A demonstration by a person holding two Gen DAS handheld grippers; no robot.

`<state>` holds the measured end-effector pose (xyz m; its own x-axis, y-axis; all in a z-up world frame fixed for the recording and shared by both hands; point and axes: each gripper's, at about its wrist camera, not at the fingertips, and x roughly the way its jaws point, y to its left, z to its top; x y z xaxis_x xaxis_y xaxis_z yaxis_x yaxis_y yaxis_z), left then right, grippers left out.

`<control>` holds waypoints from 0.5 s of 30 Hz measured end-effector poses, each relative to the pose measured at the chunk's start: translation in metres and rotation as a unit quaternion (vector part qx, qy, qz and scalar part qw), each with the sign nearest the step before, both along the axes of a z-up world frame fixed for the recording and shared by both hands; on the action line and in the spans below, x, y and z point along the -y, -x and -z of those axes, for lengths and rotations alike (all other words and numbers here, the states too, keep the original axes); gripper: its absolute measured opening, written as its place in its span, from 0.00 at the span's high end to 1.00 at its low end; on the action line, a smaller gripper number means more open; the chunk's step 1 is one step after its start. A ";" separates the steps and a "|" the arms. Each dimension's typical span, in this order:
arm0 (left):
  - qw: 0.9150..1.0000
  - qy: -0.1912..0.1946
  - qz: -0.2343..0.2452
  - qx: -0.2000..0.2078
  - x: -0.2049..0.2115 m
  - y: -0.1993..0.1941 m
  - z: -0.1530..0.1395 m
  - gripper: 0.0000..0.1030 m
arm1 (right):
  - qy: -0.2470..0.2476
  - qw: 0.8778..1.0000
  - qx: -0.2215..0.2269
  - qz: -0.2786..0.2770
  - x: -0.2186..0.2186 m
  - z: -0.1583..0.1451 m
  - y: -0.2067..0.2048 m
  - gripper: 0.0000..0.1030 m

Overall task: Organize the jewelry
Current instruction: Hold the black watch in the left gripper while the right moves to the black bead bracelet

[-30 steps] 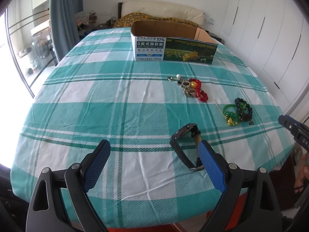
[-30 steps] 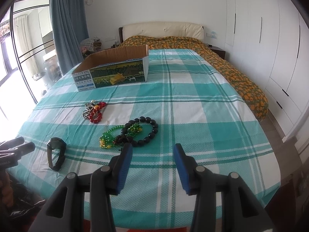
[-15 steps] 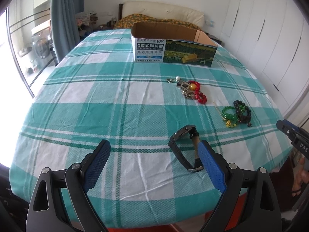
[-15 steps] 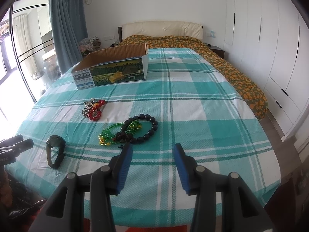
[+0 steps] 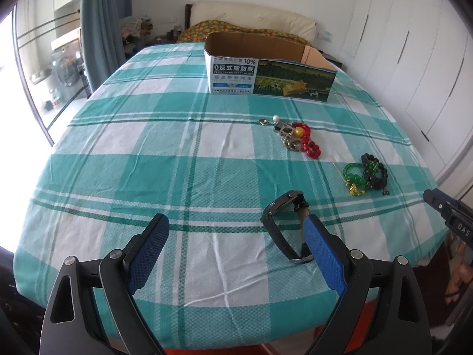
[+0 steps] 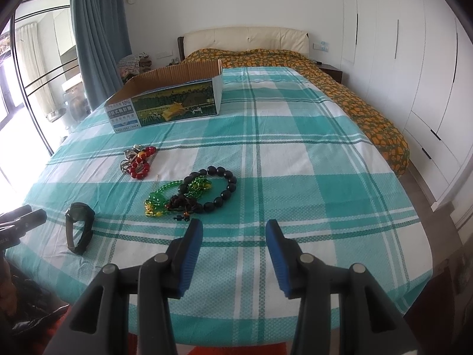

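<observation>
Left wrist view: the left gripper (image 5: 236, 230) hung wide open and empty over the near edge of the checked bedspread (image 5: 147, 162). A black watch (image 5: 285, 227) lay on the cloth at about 1 o'clock, just beside the right finger (image 5: 323, 256), which hid part of its strap; whether they touched could not be told. Red beads with metal trinkets (image 5: 300, 140) and a green-and-black bracelet tangle (image 5: 365, 174) lay farther off at 1 and 2 o'clock, the open cardboard box (image 5: 270, 72) at 12. The task appeared barely begun, nothing visibly boxed; the next move likely called for centring the jaws on the watch.

Right wrist view: the right gripper (image 6: 233, 244) was moderately open and held nothing. The bracelet tangle (image 6: 192, 193) lay near its fingertips at 11 o'clock, the watch (image 6: 79, 226) at 9, the box (image 6: 165, 103) at 11, well apart.
</observation>
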<state>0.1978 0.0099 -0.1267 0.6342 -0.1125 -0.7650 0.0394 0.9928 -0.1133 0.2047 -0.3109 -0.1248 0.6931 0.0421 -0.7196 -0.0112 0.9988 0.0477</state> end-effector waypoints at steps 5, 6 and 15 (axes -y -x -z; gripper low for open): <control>1.000 0.005 -0.011 -0.005 -0.005 -0.001 0.002 0.10 | -0.002 1.000 0.001 0.005 0.003 0.003 -0.001 0.56; 1.000 0.007 -0.012 -0.006 -0.006 -0.001 0.003 0.10 | -0.002 1.000 0.000 0.006 0.004 0.004 -0.001 0.56; 1.000 0.013 -0.002 -0.018 0.001 -0.006 0.011 0.10 | -0.008 1.000 -0.005 0.006 0.005 0.009 -0.012 0.56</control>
